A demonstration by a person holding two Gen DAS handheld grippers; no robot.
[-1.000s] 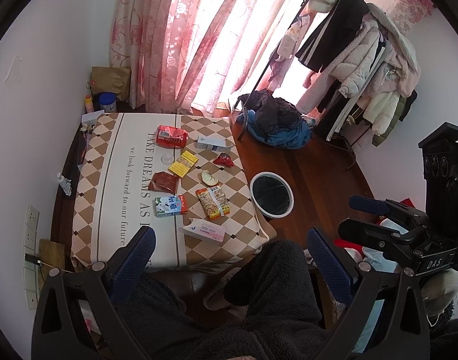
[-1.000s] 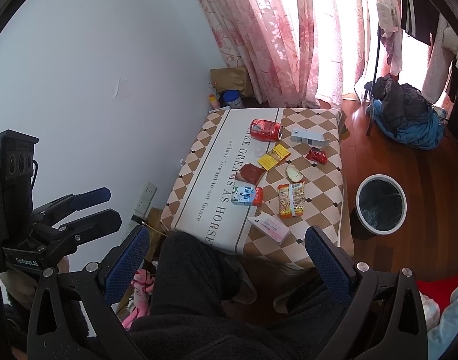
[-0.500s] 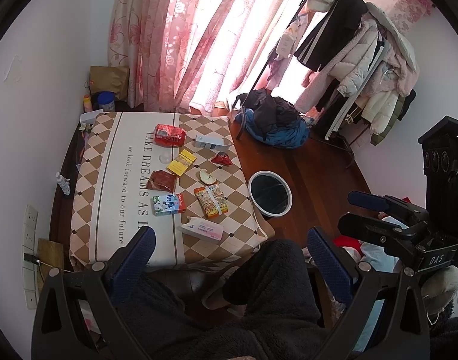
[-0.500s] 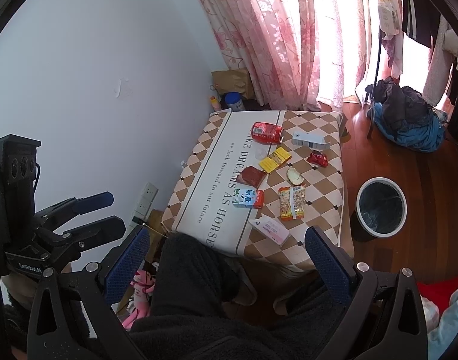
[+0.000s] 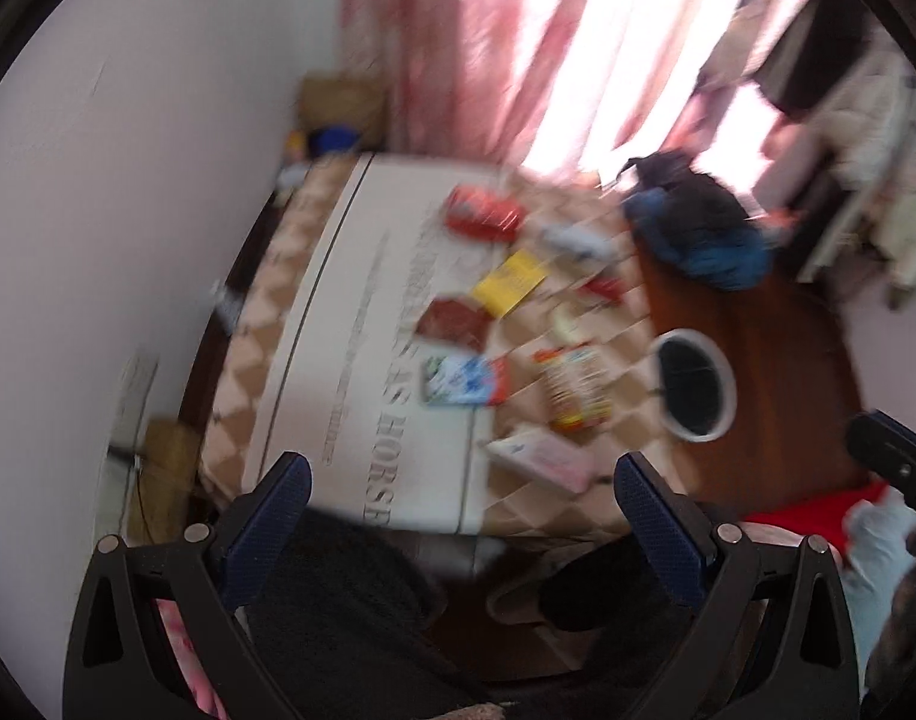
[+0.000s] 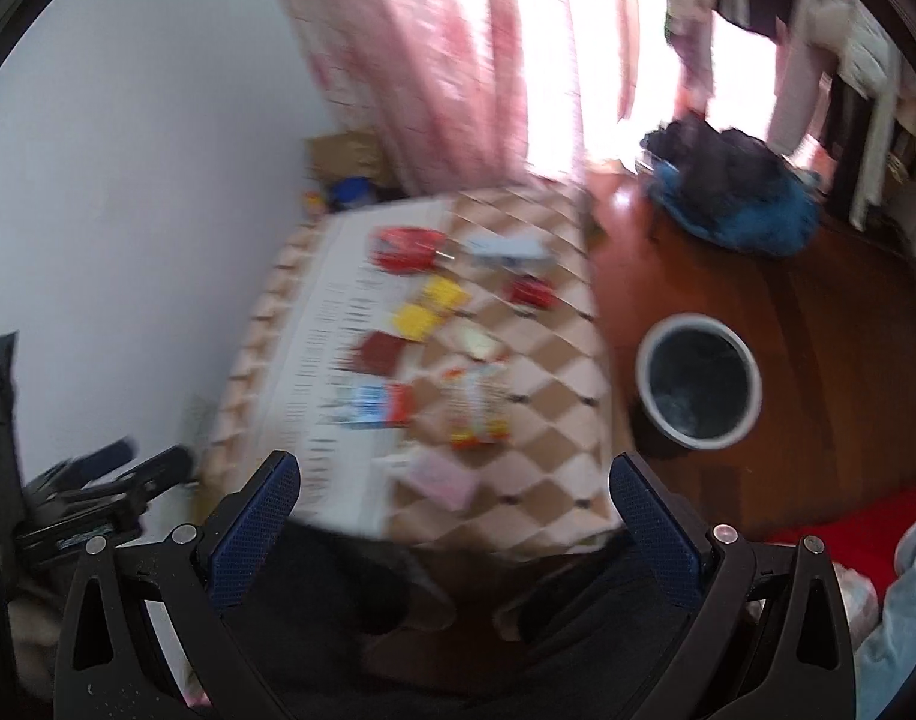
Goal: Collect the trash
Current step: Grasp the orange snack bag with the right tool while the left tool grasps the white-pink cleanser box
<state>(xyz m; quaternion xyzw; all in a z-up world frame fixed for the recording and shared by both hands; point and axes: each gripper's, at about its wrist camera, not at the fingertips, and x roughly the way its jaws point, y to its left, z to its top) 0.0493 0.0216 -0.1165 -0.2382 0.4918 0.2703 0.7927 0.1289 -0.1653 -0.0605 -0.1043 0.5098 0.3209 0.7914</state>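
i see a blurred checkered table (image 5: pixel 290 276) strewn with wrappers, white-rimmed bin (image 6: pixel 697 387) on wood floor (image 6: pixel 829 312) beside it, pink curtains (image 6: pixel 458 60) — left gripper (image 5: pixel 460 483) and right gripper (image 6: pixel 455 480) both spread wide, empty

I see blue pads (image 5: pixel 266 531) on black grippers in both views. The tablecloth (image 5: pixel 350 324) is cream with a dark line and dark lettering, and tan-and-cream diamonds along its edges. On it lie a red can (image 5: pixel 483 215), a yellow packet (image 5: pixel 509 282), a dark red pouch (image 5: pixel 455 321), a blue, white and red carton (image 5: pixel 465 381), an orange-and-red snack bag (image 5: pixel 576 387) and a pink-and-white box (image 5: pixel 541 457). The bin (image 6: pixel 697 389) is black inside with a white rim, on a red-brown floor (image 6: pixel 817 312). The curtain (image 6: pixel 434 60) is pink, with a blurred pattern. The wall (image 5: pixel 128 180) is white.
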